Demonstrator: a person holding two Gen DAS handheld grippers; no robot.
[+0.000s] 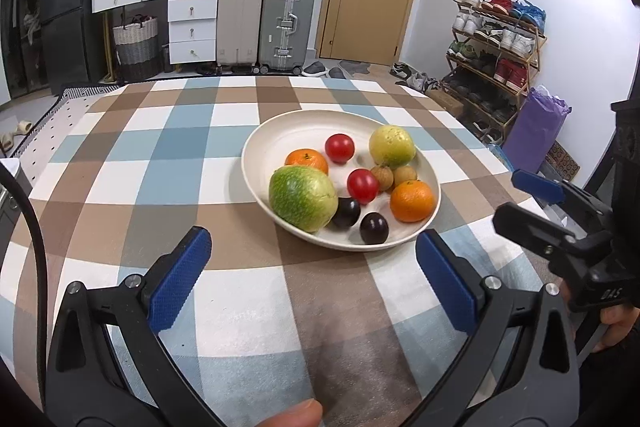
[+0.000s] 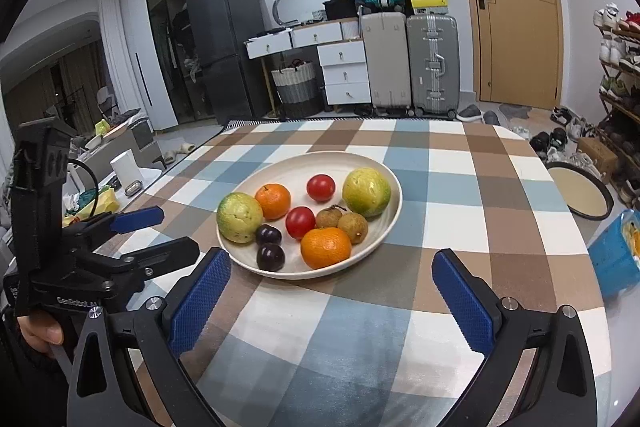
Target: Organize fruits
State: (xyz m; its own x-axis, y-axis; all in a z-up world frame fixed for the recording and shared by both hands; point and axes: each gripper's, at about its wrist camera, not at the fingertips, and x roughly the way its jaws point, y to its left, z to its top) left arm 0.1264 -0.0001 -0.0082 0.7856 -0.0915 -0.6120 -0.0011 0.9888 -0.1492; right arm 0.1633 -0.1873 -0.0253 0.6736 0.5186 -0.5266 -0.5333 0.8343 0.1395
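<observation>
A cream plate (image 1: 288, 135) (image 2: 280, 171) stands on the checked tablecloth (image 1: 160, 147). It holds two green guavas (image 1: 302, 198) (image 1: 392, 146), two oranges (image 1: 412, 201), two red tomatoes (image 1: 362, 185), two dark plums (image 1: 374, 228) and two brown longans (image 1: 382, 177). My left gripper (image 1: 314, 235) is open just short of the plate's near rim, nothing between its blue pads. My right gripper (image 2: 332, 255) is open too, empty, at the near rim. Each shows in the other's view: the right gripper (image 1: 514, 197) beside the plate's right, the left gripper (image 2: 176, 231) beside its left.
A blue container (image 2: 616, 255) sits at the table's right edge. Off the table are a round tray (image 2: 580, 195) on the floor, a shoe rack (image 1: 496, 39), a purple bag (image 1: 536, 131) and suitcases (image 1: 286, 23). Bare cloth surrounds the plate.
</observation>
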